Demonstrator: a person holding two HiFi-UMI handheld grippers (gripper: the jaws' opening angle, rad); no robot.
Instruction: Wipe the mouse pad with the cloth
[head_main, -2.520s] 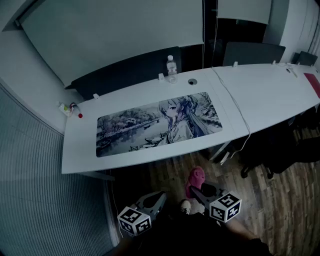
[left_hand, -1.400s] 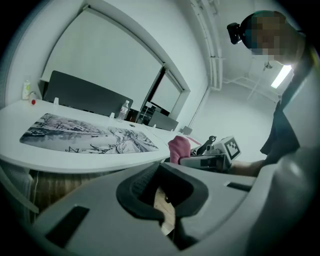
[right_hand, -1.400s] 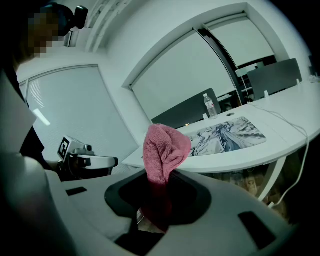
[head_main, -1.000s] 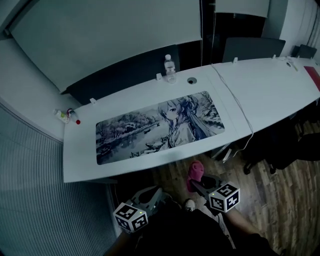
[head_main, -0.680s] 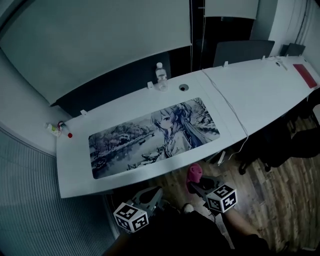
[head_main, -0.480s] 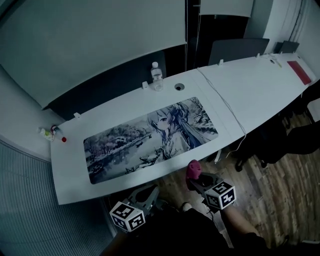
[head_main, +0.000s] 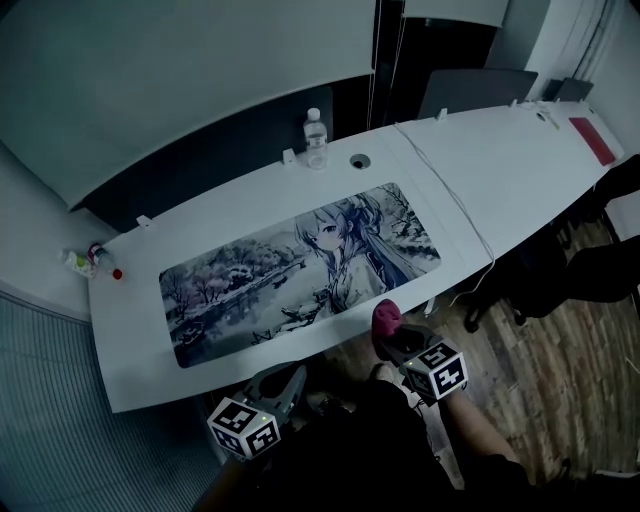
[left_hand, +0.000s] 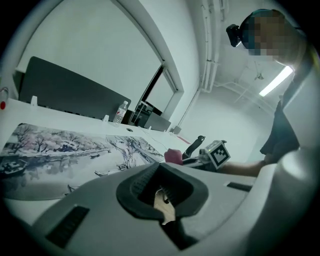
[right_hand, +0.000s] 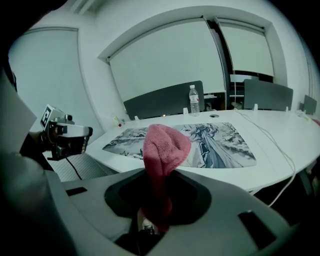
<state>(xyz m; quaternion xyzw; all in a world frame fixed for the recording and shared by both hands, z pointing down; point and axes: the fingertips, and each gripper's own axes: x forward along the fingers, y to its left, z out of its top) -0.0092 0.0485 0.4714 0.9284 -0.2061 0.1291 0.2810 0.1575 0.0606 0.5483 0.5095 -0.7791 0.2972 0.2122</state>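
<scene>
Pink cloth (right_hand: 165, 150) stood pinched by its lower end in our right tongs (right_hand: 152, 215).
We judged it light and floppy; our left tongs (left_hand: 162, 202) were closed on nothing.

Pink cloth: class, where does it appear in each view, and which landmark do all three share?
Head view: pink cloth lower centre, off the desk's near edge.
Left gripper view: small, at centre.
Right gripper view: centre, gripped by the right gripper.
Shared landmark: the water bottle.
</scene>
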